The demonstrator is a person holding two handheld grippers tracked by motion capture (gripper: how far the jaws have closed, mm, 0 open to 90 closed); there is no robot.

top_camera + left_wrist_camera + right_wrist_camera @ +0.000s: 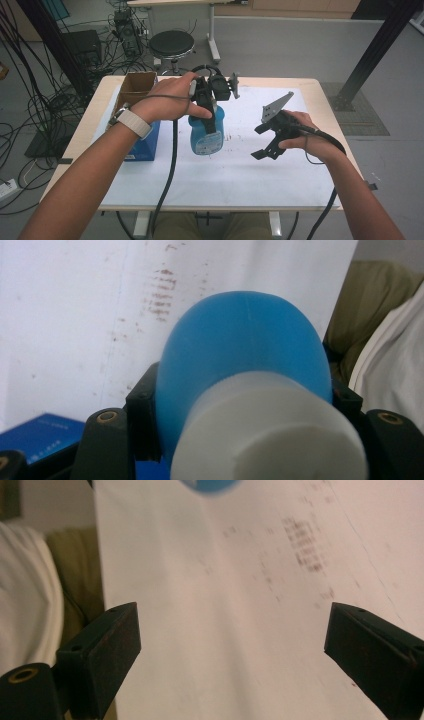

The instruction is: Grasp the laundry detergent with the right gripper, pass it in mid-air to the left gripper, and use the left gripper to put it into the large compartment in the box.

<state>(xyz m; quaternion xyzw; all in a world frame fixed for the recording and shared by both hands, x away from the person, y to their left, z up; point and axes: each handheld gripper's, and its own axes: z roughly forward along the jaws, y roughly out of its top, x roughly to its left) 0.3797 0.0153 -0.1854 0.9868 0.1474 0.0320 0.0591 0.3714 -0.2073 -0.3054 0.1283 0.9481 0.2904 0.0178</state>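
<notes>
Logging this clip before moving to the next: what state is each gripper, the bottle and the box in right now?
Blue plastic bottle with white cap: upright on the white sheet, cap on, clamped near its top.
Left gripper: shut on the bottle, jaws at both sides of its shoulder.
Right gripper: open, jaws wide apart, nothing between them, off to the bottle's right.
Brown cardboard box: open at the top, contents not visible.
</notes>
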